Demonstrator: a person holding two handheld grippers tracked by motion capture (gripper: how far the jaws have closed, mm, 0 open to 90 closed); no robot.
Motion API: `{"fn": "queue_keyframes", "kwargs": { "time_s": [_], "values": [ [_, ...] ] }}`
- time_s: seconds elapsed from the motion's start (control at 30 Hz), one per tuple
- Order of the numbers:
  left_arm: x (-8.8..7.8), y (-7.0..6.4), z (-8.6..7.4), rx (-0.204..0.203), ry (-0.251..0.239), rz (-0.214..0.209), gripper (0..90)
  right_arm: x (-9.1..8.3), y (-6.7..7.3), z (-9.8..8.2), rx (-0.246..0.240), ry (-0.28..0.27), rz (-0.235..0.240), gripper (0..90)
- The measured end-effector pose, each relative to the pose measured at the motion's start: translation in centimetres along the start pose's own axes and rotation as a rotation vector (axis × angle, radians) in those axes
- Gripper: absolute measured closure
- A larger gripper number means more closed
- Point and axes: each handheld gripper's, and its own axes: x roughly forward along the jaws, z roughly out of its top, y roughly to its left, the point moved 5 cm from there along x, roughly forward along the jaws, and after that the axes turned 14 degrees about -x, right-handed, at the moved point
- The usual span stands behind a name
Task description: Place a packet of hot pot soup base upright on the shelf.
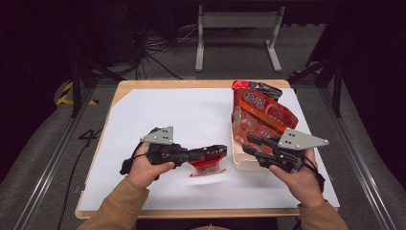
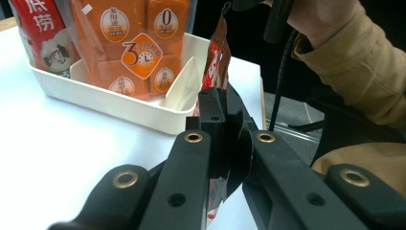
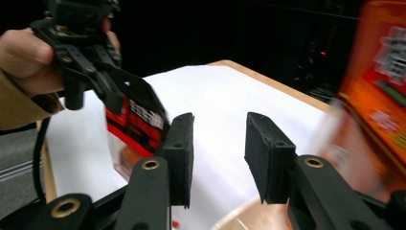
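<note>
— Just left of the cream tray (image 1: 241, 162), what is the left gripper (image 1: 221, 150) doing?

— Its jaws are clamped on a small red packet (image 1: 207, 162), which hangs just above the white sheet (image 1: 191, 120) on the bench (image 1: 125, 89). From above, the packet sits just beside the tray, apart from its near wall.

— Does the left gripper view add anything?

— Yes. It shows the packet (image 2: 216, 62) pinched edge-on between the black jaws, standing upright, with the tray (image 2: 143, 112) behind it. It also shows the orange packages (image 2: 131, 48) standing in the tray, with their round printed labels, and a divider inside.

— And the right gripper (image 1: 251, 143)?

— From above it lies over the tray's near end, at the foot of the orange packages (image 1: 261, 117). The right gripper view shows its jaws (image 3: 218, 153) parted at a middling width with nothing between the pads. Beyond them, left of the tray, the left gripper (image 3: 112, 93) holds the red packet (image 3: 139, 124). The tray side of that view is blurred.
</note>
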Motion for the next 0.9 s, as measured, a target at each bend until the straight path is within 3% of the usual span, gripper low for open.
{"fn": "queue_keyframes", "kwargs": {
  "time_s": [0.17,0.33,0.7,0.9],
  "values": [
    [0.0,0.1,0.4,-0.011,-0.002,0.006,89.5,-2.1,-0.9,-0.9,0.025,0.011,-0.038,55.6],
    [0.2,0.2,1.0,-0.01,-0.011,0.012,89.5,-3.6,-1.5,-2.1,0.01,0.059,-0.056,50.6],
    [0.4,-0.3,3.5,0.013,-0.008,0.016,89.5,-5.8,-2.5,-4.7,0.021,0.153,-0.081,43.5],
    [0.4,-0.6,4.5,0.019,-0.008,0.013,89.5,-6.3,-3.2,-6.0,0.054,0.199,-0.101,38.2]
  ]
}}
